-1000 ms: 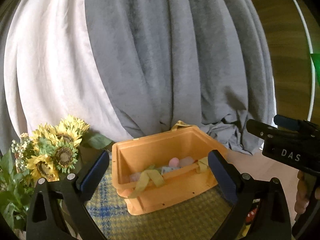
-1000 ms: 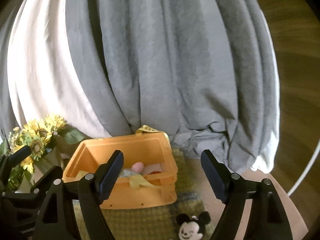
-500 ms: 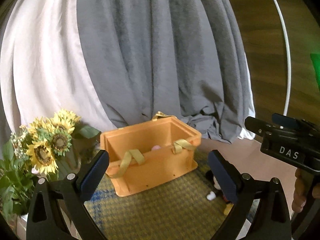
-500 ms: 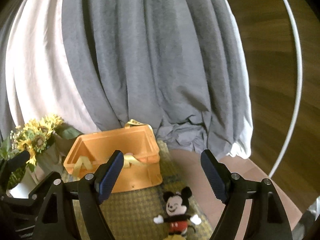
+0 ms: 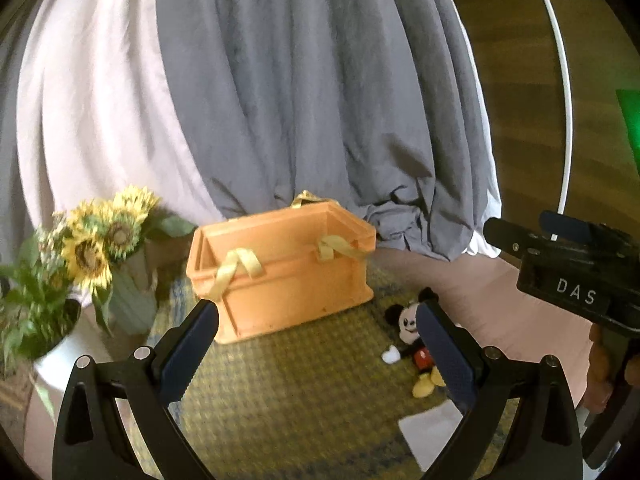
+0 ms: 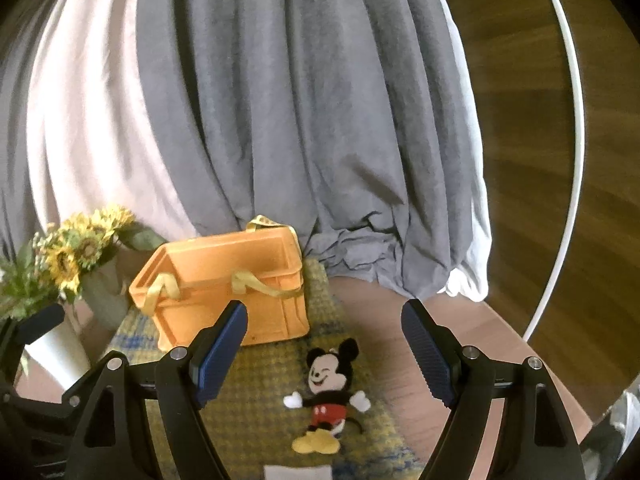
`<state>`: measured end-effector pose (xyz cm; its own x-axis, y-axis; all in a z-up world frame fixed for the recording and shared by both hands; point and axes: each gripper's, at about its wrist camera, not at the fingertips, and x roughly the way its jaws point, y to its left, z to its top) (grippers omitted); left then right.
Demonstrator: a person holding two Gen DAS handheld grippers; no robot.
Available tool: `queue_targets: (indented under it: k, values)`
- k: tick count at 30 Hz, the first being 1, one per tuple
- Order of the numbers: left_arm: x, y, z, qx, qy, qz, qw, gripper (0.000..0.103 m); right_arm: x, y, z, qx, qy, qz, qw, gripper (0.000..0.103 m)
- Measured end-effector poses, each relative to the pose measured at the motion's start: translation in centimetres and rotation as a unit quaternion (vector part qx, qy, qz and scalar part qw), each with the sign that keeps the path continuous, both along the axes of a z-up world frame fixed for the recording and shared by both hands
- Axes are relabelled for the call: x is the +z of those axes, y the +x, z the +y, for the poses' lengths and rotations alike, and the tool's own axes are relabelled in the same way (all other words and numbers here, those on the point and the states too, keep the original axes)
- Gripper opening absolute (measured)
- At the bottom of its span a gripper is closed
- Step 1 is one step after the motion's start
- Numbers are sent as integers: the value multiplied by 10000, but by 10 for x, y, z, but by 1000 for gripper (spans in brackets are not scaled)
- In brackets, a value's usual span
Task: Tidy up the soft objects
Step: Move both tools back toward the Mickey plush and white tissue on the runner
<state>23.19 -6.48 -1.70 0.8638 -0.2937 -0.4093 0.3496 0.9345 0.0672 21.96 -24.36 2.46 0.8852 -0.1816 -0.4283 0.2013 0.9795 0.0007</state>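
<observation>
An orange crate (image 5: 288, 276) with yellow strap handles stands on a yellow-green checked mat (image 5: 288, 400); its inside is hidden from here. It also shows in the right wrist view (image 6: 228, 284). A Mickey Mouse plush (image 6: 326, 396) lies face up on the mat in front of the crate's right side, partly behind my left finger in the left wrist view (image 5: 408, 336). My left gripper (image 5: 316, 350) is open and empty above the mat. My right gripper (image 6: 324, 354) is open and empty, above the plush.
Sunflowers (image 5: 100, 240) in a white pot (image 5: 68, 356) stand left of the crate. Grey and white draped cloth (image 6: 280, 120) hangs behind. A white folded item (image 5: 432, 432) lies at the mat's near edge. A white hoop (image 6: 572, 160) stands on the wooden floor at right.
Both grippers have drawn back and away from the crate, so the crate looks smaller and its inside is no longer visible. The Mickey plush and white item have come into view.
</observation>
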Motion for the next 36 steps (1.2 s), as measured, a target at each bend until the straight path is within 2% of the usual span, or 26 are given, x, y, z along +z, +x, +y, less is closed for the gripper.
queue_targets:
  k: [4,7,15,22,36]
  values:
    - [-13,-17,-17,333,-29,162,9993,101,-8,-5,-16,397,-19,121,9991,80]
    - [-22,-33,-32,626,64,123,9979,101,-15,-7,-28,718,-76,238,9971,80]
    - [-45,-59,-66,1065,25,254,9940,100,-35,-12,-57,1411,-24,451,9890,80]
    - [-68,-67,-90,1380,280,337,9895,100,-64,-2,-74,1934,144,715,9784,80]
    - [-130,-53,-113,1481,51,1248,9810,92,-114,25,-84,2433,363,1117,9628,80]
